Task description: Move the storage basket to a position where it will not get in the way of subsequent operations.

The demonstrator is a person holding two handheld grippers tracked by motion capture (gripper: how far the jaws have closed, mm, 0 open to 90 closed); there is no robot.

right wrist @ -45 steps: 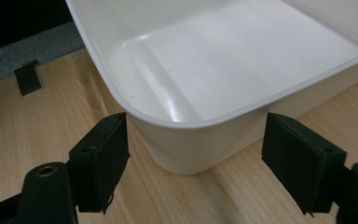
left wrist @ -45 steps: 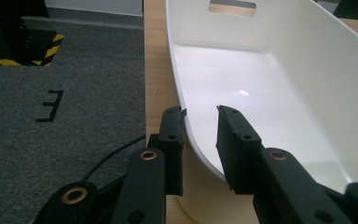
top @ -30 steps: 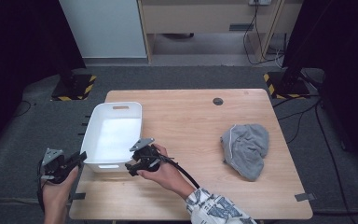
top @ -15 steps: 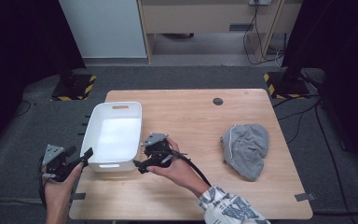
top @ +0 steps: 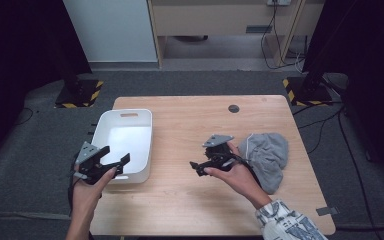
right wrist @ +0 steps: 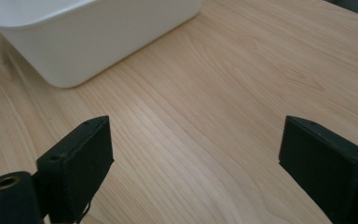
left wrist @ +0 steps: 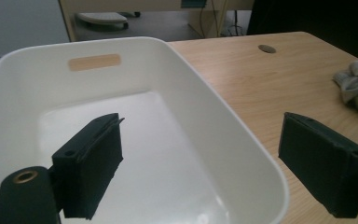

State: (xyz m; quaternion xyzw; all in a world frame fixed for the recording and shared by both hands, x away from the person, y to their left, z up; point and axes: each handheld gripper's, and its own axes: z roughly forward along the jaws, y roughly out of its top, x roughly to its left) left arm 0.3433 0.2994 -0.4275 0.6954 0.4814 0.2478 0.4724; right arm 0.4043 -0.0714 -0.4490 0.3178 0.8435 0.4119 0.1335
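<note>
- Down at my near left corner, my left gripper (top: 111, 162) has just been opening, jaws wide, nothing between them, hovering over the white tub's (top: 142, 150) rim
- my right gripper (top: 198, 167) gapes empty over bare table (top: 180, 200)
- grey cloth (top: 267, 157) just beyond it

The right hand (top: 232, 172) hides the grey cloth's (top: 270, 155) near-left edge.

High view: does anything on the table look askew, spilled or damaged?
Nothing spilled or damaged. The white bin sits upright and empty at the table's left edge. The grey cloth lies crumpled in a heap on the right, the one untidy thing.
</note>
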